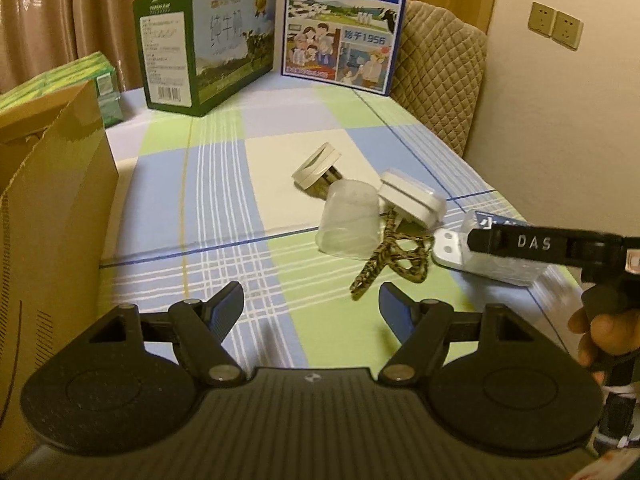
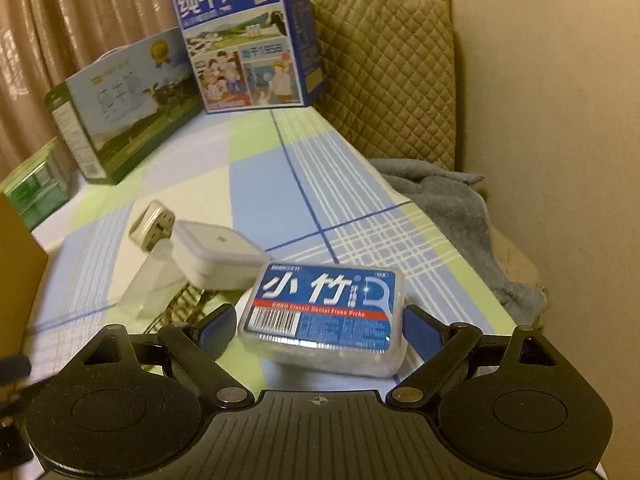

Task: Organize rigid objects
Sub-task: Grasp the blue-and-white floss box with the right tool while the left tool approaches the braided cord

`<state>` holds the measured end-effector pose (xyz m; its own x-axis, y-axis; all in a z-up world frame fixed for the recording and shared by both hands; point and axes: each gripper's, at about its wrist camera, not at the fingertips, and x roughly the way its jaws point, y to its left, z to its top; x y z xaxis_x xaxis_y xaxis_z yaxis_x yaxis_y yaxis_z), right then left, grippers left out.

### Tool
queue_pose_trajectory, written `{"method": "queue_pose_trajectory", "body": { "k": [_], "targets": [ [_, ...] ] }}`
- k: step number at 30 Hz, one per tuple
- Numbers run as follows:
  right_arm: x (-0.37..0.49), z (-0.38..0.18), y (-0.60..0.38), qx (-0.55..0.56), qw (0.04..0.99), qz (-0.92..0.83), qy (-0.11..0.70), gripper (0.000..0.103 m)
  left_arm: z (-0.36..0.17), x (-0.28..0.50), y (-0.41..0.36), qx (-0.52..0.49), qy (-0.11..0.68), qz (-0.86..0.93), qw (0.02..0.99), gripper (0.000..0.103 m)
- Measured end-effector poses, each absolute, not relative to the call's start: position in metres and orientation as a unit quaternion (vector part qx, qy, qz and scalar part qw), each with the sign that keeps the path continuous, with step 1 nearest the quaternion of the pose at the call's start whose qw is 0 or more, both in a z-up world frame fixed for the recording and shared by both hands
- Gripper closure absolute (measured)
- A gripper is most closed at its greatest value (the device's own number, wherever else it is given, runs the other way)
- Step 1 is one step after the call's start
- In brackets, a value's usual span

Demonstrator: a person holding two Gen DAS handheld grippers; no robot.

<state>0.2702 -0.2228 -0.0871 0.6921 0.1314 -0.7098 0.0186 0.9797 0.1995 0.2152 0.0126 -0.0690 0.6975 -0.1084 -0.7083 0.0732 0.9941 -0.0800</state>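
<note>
Directly ahead of your right gripper [image 2: 316, 330] sits the dental floss pick box [image 2: 324, 316], flat on the checked tablecloth [image 2: 304, 184] near its front right edge. Its long axis runs across the view, left to right, slightly skewed, so the short ends face the two pads. Both blue pads flank those ends; the left pad [image 2: 214, 330] stands just off the box, the right pad [image 2: 422, 334] close to the corner or touching, cannot tell which. Jaws are apart and not pressing; nothing is clamped yet.

Judgement: the span is taken along the box's longest dimension, so the margin is thin. Keep the tongs square to the box before closing, or a corner may skid.

Just beyond the box, to its left: a white square adapter [image 2: 218, 258], a clear plastic cup [image 1: 348, 220] on its side, a second white plug [image 1: 316, 166], and a braided cord [image 1: 384, 266] trailing toward you.

Your left gripper [image 1: 311, 308] hangs over bare cloth with its jaws apart and empty; the cord end lies just ahead of its right finger. Your right hand is clearly the nearer one to the box.

A cardboard box [image 1: 52, 208] stands at the left edge, presumably the destination.
</note>
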Motion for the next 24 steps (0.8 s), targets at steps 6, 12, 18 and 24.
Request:
{"method": "queue_pose_trajectory", "body": {
  "k": [6, 12, 18, 24],
  "targets": [
    [0.278, -0.093, -0.216, 0.071, 0.912, 0.023, 0.402, 0.016, -0.074, 0.216, 0.013, -0.022, 0.385, -0.052, 0.921, 0.032],
    [0.270, -0.092, -0.223, 0.076, 0.909, 0.027, 0.409, 0.018, -0.074, 0.217, 0.003, -0.002, 0.365, -0.078, 0.928, 0.033],
    [0.243, -0.085, -0.232, 0.092, 0.904, 0.032, 0.417, 0.018, -0.081, 0.228, -0.016, 0.036, 0.361, -0.132, 0.923, 0.043],
    [0.225, -0.083, -0.235, 0.104, 0.903, 0.030, 0.417, 0.018, -0.100, 0.246, -0.031, 0.078, 0.365, -0.143, 0.917, 0.072]
  ]
}}
